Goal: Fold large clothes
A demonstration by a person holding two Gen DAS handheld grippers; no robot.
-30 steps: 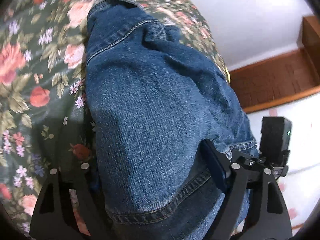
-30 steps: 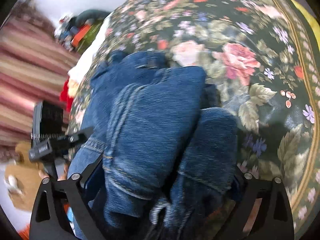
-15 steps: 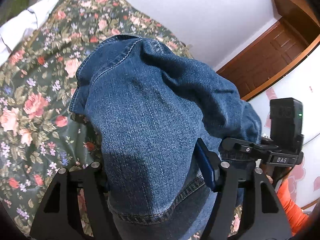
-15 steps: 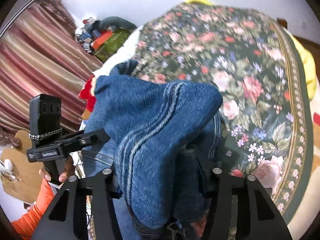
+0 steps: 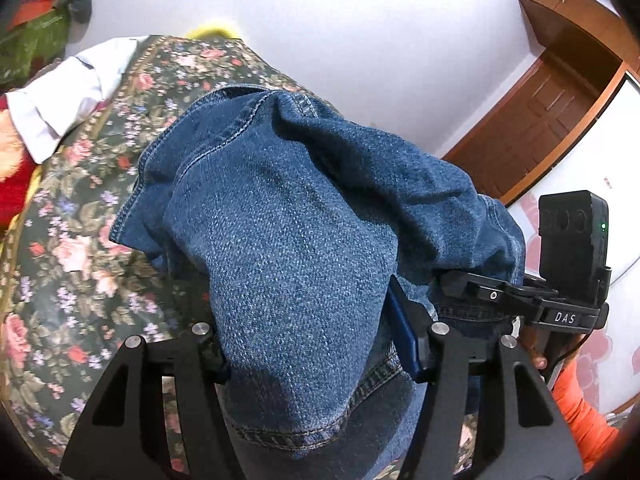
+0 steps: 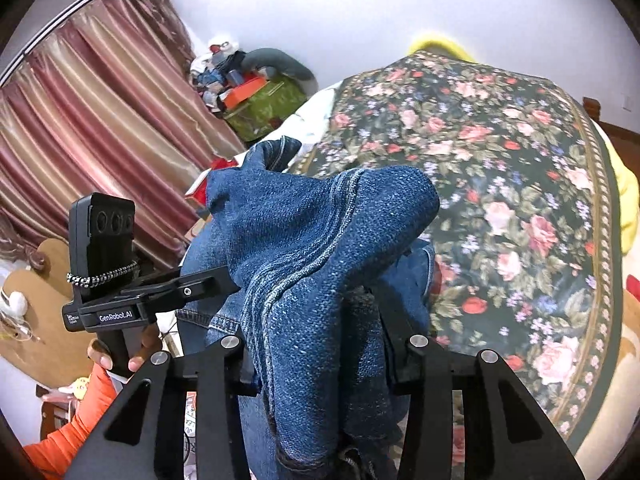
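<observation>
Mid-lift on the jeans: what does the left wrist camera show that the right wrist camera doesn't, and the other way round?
Only the left wrist view shows the brown wooden door and a white cloth at the bed's far corner. Only the right wrist view shows the striped pink curtain and a cluttered green box. Both show the blue denim jeans bunched between that camera's fingers, the dark floral bedspread beneath, and the opposite gripper: right gripper, left gripper.

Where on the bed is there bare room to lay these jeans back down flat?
The middle of the floral bedspread is bare, from the jeans out to its bordered edge by the yellow bedding. The far left corner is crowded: white cloth, red fabric. Both the left gripper and right gripper grip denim.
</observation>
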